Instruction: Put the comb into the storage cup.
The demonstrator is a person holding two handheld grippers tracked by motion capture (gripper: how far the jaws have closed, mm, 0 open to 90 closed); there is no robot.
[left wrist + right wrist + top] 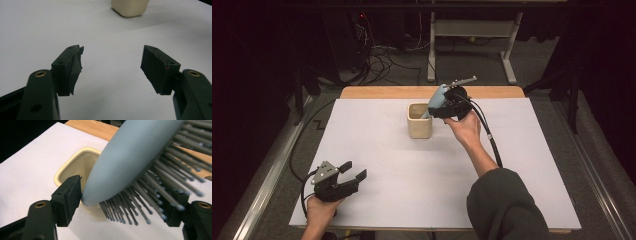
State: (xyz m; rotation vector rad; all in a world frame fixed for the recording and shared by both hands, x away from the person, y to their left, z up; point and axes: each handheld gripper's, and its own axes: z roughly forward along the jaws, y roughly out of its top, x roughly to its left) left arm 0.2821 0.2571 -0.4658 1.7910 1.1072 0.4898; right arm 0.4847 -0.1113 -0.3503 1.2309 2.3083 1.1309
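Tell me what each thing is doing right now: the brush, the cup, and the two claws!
Hairbrush: tilted, handle end down in the cup, head between the right claw's jaws, back against one pad.
Cup: upright on the white table cover, open top.
Right claw: over the cup, jaws apart around the brush head; whether they press on it is unclear.
Left claw: open, empty, near the table's front corner.

Pale blue hairbrush (130, 157) with grey bristles. Cream cup (419, 121), white table cover (377, 165), both grippers black.
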